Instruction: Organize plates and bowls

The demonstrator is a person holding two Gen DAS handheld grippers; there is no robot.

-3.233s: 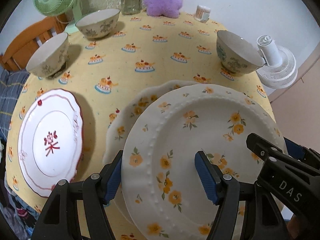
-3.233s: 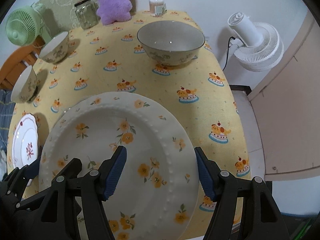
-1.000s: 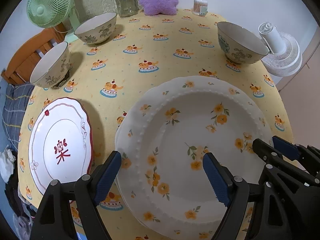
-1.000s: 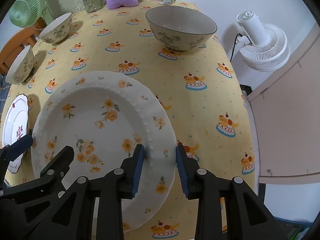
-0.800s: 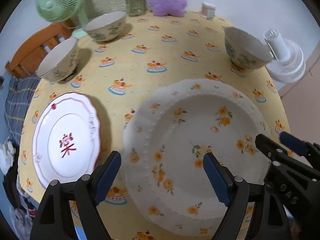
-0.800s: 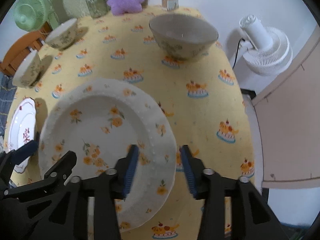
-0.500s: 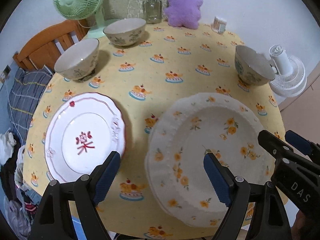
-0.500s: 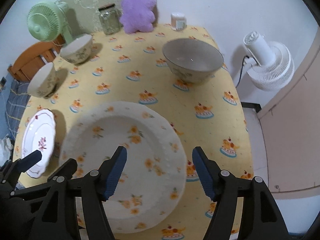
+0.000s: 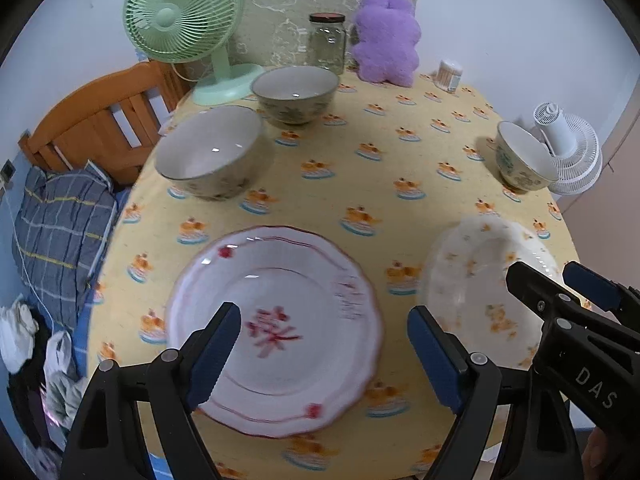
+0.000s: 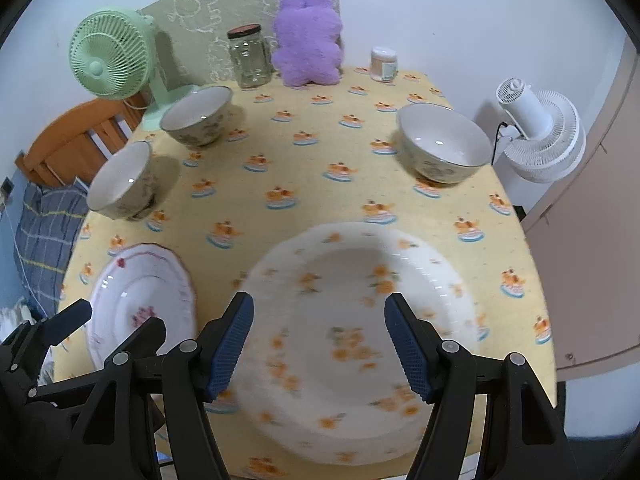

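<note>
Left gripper [image 9: 324, 344] hangs wide apart over the red-trimmed plate [image 9: 276, 328], gripping nothing. Right gripper [image 10: 318, 344], its jaws just opened, stands empty above the flowered plate [image 10: 360, 320], which lies flat at six o'clock. Only the right view shows that plate whole; the left cuts it off at four o'clock. Both plates are blurred.

Table covered by yellow tablecloth [image 10: 320, 184] printed with small cake motifs. Far edge, against the wall: green desk fan [image 10: 110, 56] at left on its own stand; clear glass jar [image 10: 250, 58] with dark lid, upright, just left of purple plush toy [image 10: 310, 40]; small cylindrical container [image 10: 383, 64] to the plush's right, contents not legible. White fan [image 10: 538, 132] off the table's right side, cable attached. Orange wooden chair [image 9: 96, 120] at left, blue plaid cloth [image 9: 60, 220] beside it.
</note>
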